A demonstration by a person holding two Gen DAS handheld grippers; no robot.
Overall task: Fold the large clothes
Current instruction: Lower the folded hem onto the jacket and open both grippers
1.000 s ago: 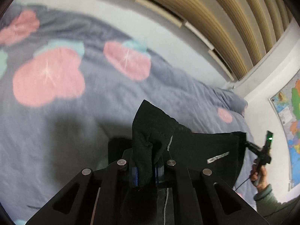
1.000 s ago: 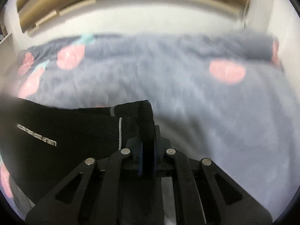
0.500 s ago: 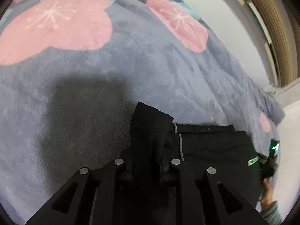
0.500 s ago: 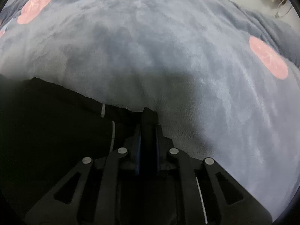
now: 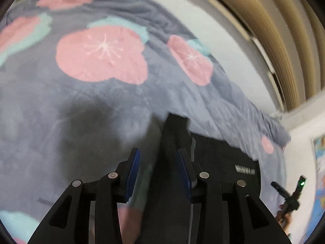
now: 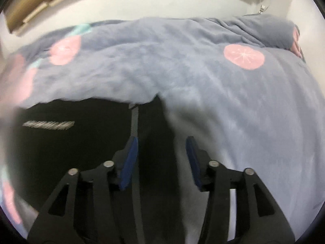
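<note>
Garment: as it lay on the blanket, the black garment was released
Left gripper: fingers opening, cloth between, unpressed
Right gripper: fingers opening astride the garment's corner

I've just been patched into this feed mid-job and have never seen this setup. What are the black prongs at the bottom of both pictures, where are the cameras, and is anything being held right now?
No robot arm here: a person carries a handheld two-finger gripper in each hand, and each gripper has a fisheye camera looking forward along its fingers. The black prongs with blue pads are those fingers.

One picture is from the left gripper, the other from the right gripper. In the left view, the other gripper shows at the far right edge.

The surface is a bed covered by a grey blanket with pink flower shapes. On it lies a black garment with a pale printed strip, spread between the two grippers.

Both sets of jaws are opening. A fold of the garment stands between each pair of pads, but the pads no longer press on it, so nothing is gripped.
</note>
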